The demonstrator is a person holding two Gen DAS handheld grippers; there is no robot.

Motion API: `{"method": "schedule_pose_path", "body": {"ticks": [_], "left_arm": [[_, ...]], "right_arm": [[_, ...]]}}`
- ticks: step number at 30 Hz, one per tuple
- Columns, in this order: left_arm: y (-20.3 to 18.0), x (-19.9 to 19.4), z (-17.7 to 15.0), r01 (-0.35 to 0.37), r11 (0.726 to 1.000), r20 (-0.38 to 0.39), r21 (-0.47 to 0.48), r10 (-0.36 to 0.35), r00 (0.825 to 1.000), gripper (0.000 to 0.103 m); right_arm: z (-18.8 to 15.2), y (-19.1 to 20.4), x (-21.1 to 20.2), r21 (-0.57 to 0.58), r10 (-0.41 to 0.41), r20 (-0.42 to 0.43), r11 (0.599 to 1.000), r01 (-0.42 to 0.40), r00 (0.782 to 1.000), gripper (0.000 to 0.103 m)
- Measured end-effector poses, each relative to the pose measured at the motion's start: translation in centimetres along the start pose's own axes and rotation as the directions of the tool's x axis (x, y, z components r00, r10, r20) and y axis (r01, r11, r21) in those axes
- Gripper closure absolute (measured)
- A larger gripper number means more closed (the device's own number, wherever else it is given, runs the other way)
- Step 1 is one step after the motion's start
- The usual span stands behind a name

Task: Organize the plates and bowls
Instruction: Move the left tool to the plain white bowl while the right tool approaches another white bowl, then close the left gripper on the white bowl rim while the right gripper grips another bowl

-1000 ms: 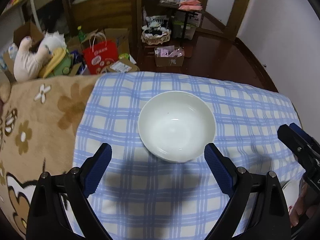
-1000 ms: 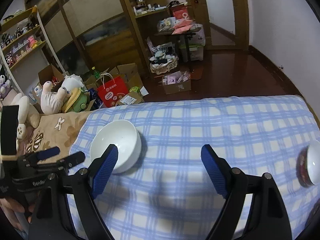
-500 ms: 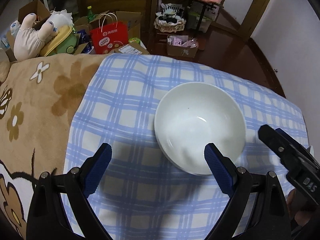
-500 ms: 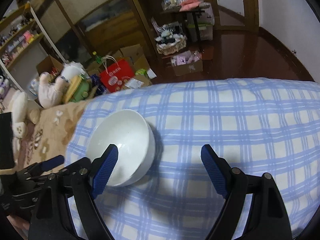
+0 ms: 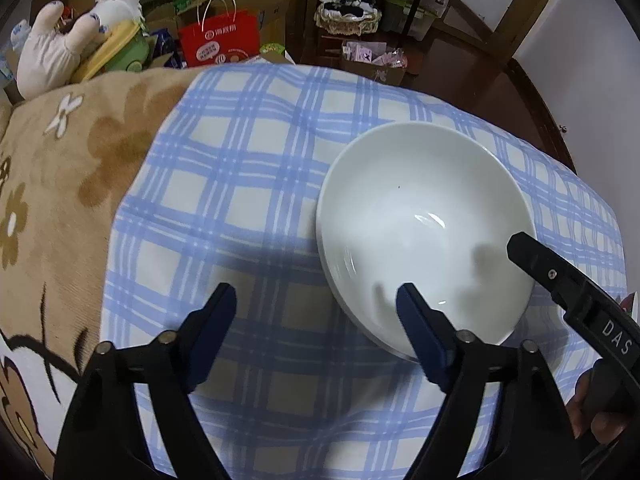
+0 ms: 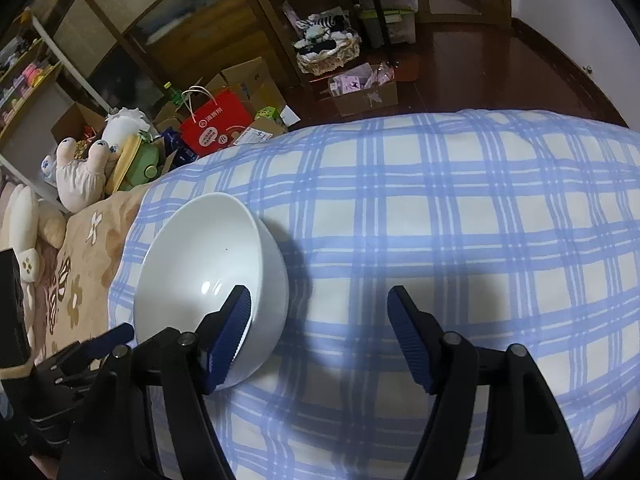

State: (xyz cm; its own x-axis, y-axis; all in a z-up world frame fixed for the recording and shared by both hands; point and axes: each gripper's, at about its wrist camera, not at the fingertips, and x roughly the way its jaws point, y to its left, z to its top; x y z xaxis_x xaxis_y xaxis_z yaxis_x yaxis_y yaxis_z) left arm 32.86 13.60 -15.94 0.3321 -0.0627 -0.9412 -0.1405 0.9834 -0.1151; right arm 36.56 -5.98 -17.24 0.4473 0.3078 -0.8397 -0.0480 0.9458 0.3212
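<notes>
A large white bowl (image 5: 424, 232) stands empty on the blue checked cloth (image 5: 248, 184); it also shows in the right wrist view (image 6: 208, 276). My left gripper (image 5: 316, 304) is open, its right finger over the bowl's near left rim and its left finger outside over the cloth. My right gripper (image 6: 320, 312) is open, its left finger over the bowl's near right rim and its right finger over the cloth. The right gripper's finger (image 5: 560, 280) reaches over the bowl's right rim in the left wrist view. The left gripper (image 6: 100, 340) shows beside the bowl in the right wrist view.
A brown flowered blanket (image 5: 60, 168) lies left of the cloth. Beyond the bed edge are plush toys (image 5: 52, 52), a red paper bag (image 5: 218, 40), cardboard boxes (image 6: 364, 94) and a dark wooden floor (image 6: 500, 68).
Both grippers have moved closer to the bowl and lower. The bowl now sits under the inner finger of each gripper. The patterned bowl at the right has left the right wrist view.
</notes>
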Motion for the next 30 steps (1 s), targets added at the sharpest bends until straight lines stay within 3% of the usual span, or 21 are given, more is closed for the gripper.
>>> {"method": "schedule_pose_path", "body": {"ticks": [6,15,19,25,30], "left_arm": [[0.1,0.8,-0.2,-0.001,1.0,-0.013,-0.022,0.001,1.0,0.031],[0.0,1.0,-0.5,0.062,0.998,-0.024,-0.022,-0.063,0.998,0.054],[-0.1,1.3,-0.7,0.087,0.996,-0.029,-0.032,-0.088,0.996,0.066],[-0.3,1.5,-0.7,0.154,0.987,-0.03,-0.047,-0.155,0.987,0.08],[-0.4,1.2,-0.9,0.155,0.987,-0.019,-0.044,-0.156,0.988,0.082]], "right_arm": [[0.1,-0.2,0.4,0.011,0.008,-0.011,1.0,-0.008,1.0,0.029],[-0.1,-0.1,0.8,0.001,-0.002,-0.023,1.0,0.002,1.0,0.033],[-0.2,0.4,1.5,-0.009,-0.002,-0.051,1.0,0.001,0.999,0.045],[-0.4,1.2,2.1,-0.012,0.039,-0.076,0.999,-0.04,0.996,0.083],[-0.7,1.8,2.3,-0.014,0.019,-0.087,1.0,-0.02,0.996,0.091]]}}
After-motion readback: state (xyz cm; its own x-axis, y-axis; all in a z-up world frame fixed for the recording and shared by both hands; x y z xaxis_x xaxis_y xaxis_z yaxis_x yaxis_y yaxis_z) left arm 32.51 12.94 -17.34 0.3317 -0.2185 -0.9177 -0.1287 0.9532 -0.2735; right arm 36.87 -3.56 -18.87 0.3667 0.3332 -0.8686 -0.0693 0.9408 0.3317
